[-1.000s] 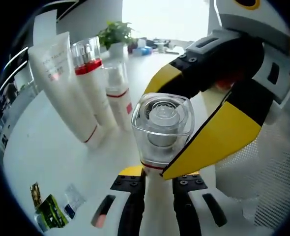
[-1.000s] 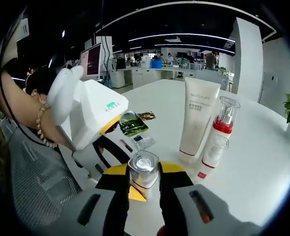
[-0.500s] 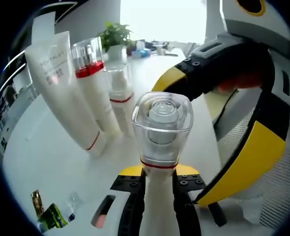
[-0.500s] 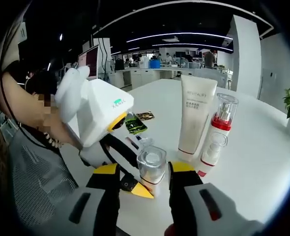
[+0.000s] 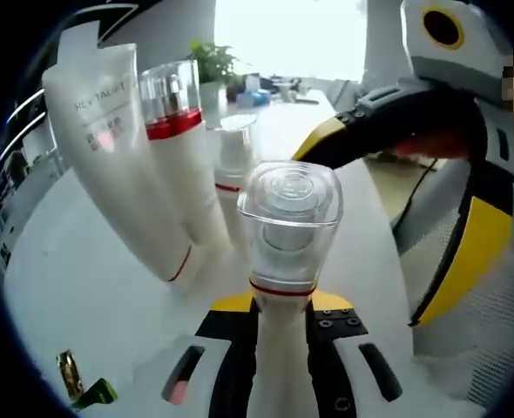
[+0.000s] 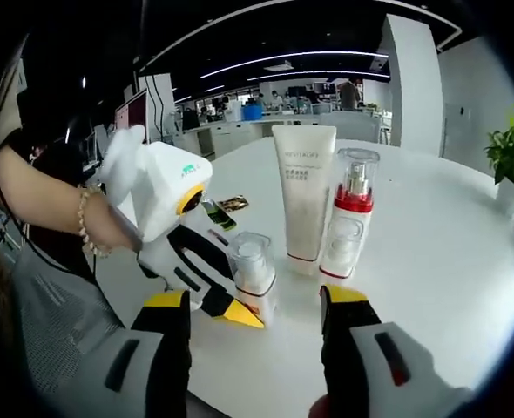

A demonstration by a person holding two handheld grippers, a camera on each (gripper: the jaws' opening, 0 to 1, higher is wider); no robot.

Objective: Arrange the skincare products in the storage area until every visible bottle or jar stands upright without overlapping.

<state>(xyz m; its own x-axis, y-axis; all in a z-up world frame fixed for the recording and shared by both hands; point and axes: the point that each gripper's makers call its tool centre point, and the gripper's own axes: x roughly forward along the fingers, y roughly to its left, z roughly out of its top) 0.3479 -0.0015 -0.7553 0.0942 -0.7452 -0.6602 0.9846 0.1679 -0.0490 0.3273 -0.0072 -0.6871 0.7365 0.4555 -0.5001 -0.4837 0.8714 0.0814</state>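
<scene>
The small pump bottle point(image 5: 289, 252) with a clear cap and a red band sits between the left gripper point(image 5: 280, 326) jaws, which are clamped on its white body — in the right gripper view the same bottle point(image 6: 251, 277) stands upright on the white table point(image 6: 431, 252), near the edge closest to the person. Just beside it, further in from that edge, stand a white tube point(image 6: 302, 196), a tall bottle point(image 6: 348, 218) with a red collar and clear cap, and a shorter clear-capped bottle point(image 5: 233, 174) close behind them, all upright. The right gripper point(image 6: 261, 326) hangs with its jaws spread wide, grasping nothing. A few small sachets point(image 6: 219, 209) lie flat toward the table's far edge, behind the left gripper. A potted plant point(image 6: 508, 165) stands at the table's right edge.
</scene>
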